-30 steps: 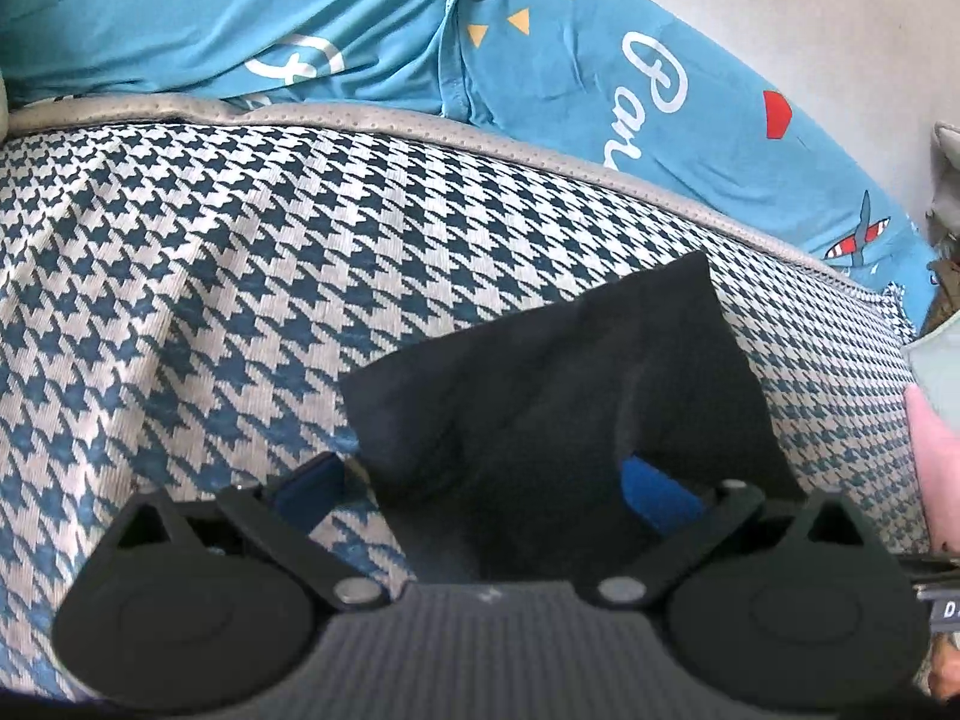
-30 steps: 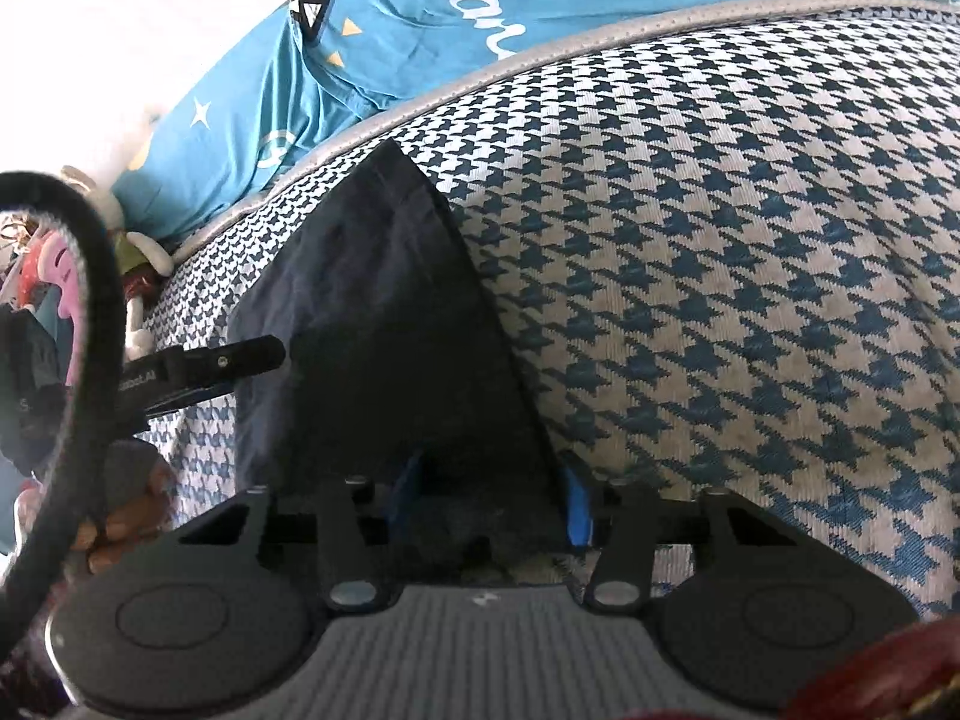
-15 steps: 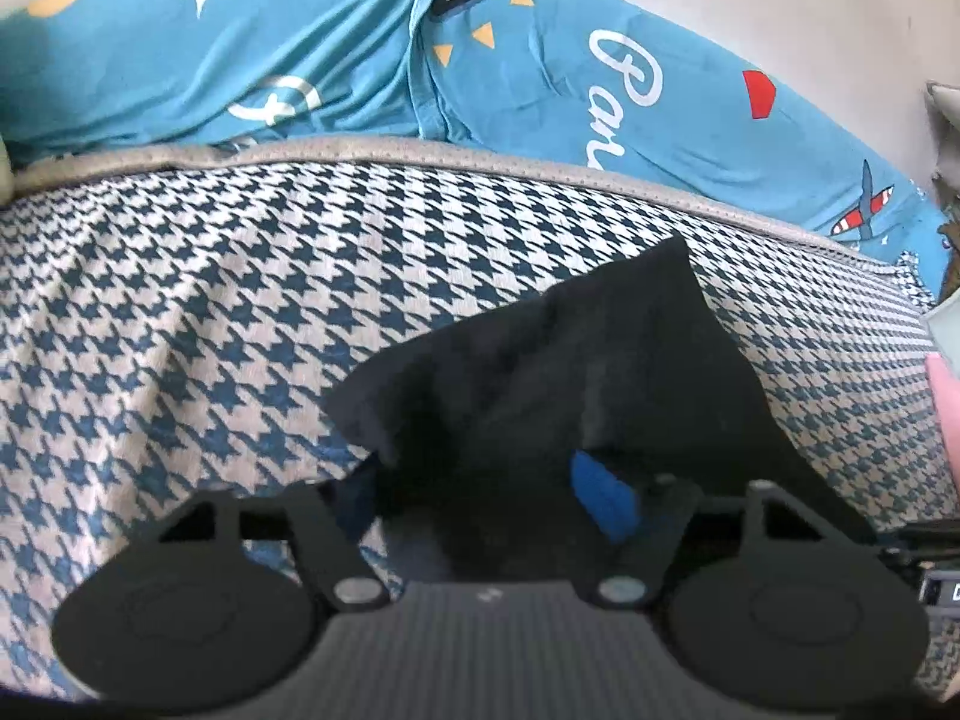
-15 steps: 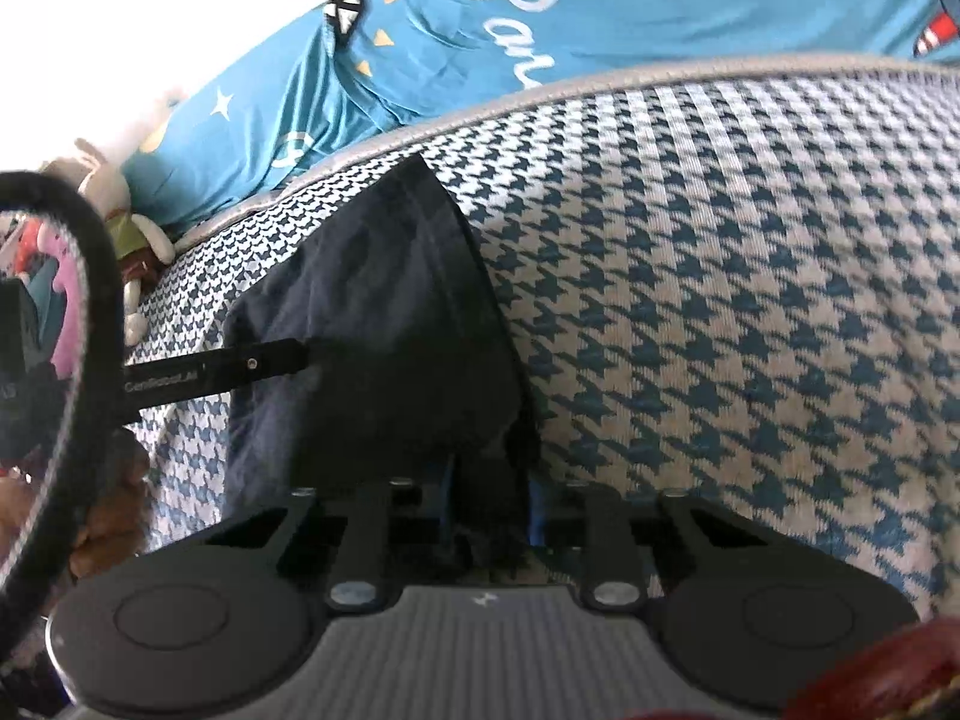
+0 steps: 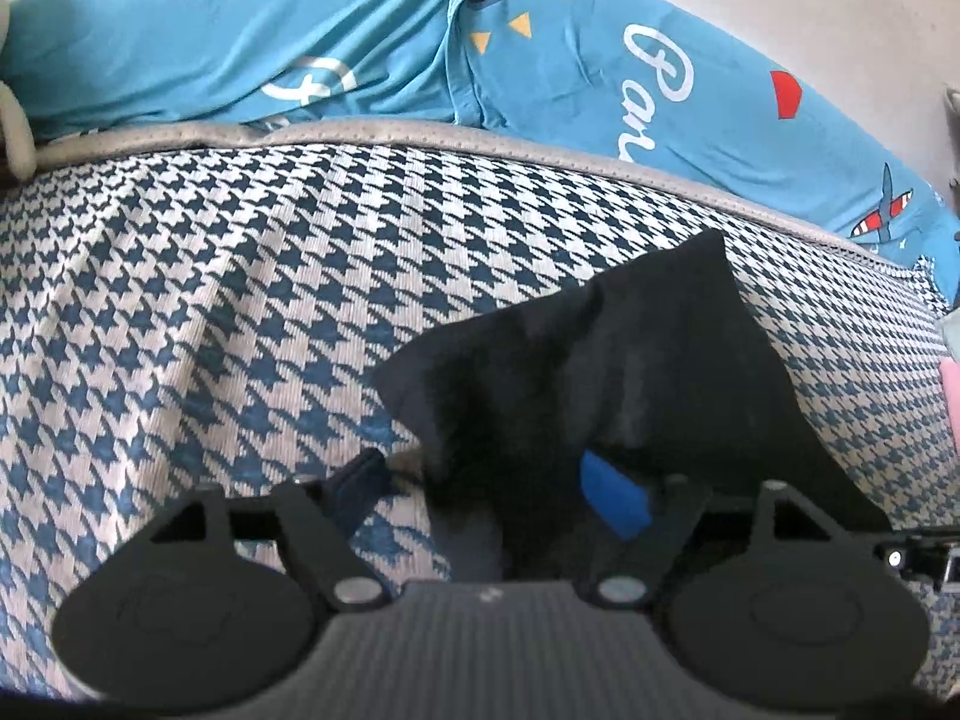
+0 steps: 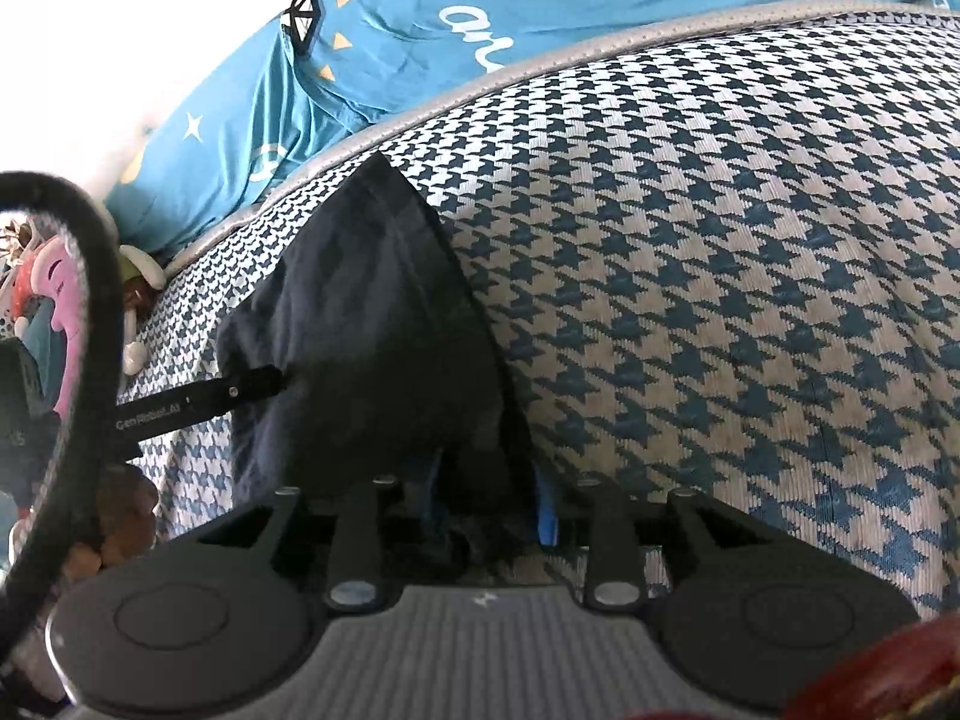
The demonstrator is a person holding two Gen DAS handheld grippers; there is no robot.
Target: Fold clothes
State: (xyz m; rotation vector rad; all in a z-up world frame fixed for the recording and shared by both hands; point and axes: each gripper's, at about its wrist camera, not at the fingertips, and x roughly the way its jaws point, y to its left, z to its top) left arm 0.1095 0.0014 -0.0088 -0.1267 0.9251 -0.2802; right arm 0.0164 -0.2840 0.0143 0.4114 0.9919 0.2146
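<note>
Houndstooth bed open around our dark garment, left hand-held gripper reopening astride its edge, right hand-held gripper loosening, fabric between, toys only in right view.

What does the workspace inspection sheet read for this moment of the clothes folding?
Surface: houndstooth bedspread, grey piped edge.
Job's things: dark garment, bunched, lying on the bedspread.
Clutter: pink toy at the bed's side.
Grippers: left claw open, jaws have just been opening, part of the garment between them; right claw around a garment bunch, jaws have just been opening, grip cannot be told.
Cables: thick black loop beside the right claw; cable or strap, unclear.
Surroundings: blue printed fabric behind the bedspread; pale wall.
</note>
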